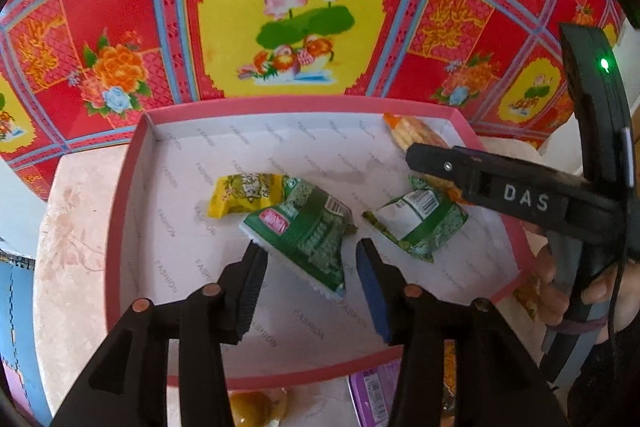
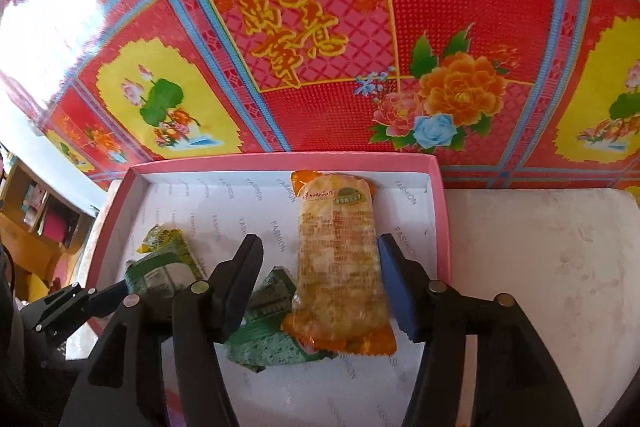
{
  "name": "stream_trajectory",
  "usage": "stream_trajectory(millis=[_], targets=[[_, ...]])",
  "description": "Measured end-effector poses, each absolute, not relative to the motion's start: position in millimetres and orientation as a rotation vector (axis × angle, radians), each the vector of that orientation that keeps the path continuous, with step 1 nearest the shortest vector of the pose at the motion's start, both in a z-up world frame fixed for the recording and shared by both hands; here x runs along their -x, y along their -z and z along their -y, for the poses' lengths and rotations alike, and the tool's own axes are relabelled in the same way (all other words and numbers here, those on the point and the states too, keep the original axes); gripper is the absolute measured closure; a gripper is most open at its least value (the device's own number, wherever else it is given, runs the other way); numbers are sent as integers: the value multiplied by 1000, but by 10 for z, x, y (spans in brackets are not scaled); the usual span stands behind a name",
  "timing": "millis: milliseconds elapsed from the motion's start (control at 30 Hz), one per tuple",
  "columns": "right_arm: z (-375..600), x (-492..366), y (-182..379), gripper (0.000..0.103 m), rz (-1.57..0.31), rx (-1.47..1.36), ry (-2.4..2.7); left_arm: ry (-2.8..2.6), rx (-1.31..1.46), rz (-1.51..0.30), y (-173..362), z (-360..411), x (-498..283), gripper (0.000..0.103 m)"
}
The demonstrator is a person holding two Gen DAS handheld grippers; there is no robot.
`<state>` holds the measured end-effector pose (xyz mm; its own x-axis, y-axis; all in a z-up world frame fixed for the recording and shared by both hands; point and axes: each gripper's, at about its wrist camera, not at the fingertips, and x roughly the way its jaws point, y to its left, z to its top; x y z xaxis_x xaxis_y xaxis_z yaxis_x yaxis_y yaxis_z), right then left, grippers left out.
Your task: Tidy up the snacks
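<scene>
Green packet [image 1: 304, 231] between open left tool [image 1: 310, 267] fingers, yellow packet [image 1: 244, 193] behind.

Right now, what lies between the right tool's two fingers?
The right wrist view shows the long orange cracker packet between the open fingers, lying in the pink box.

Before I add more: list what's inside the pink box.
Inside the pink box: a yellow packet, two green packets and an orange cracker pack. Anything under them is hidden.

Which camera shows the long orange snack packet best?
The right wrist view: the orange snack packet lies full length in the pink box, between the open right tool's fingers. The left wrist view shows only its far end behind that tool.
</scene>
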<state>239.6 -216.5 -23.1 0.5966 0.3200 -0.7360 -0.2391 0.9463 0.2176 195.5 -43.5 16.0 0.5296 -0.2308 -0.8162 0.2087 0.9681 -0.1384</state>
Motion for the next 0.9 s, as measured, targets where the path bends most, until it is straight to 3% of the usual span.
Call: stream_trajectory(millis=[900], targets=[[2722,-1471,-186,43,-795,-116,-287,218,86,-976,-420,401,-1327,54]])
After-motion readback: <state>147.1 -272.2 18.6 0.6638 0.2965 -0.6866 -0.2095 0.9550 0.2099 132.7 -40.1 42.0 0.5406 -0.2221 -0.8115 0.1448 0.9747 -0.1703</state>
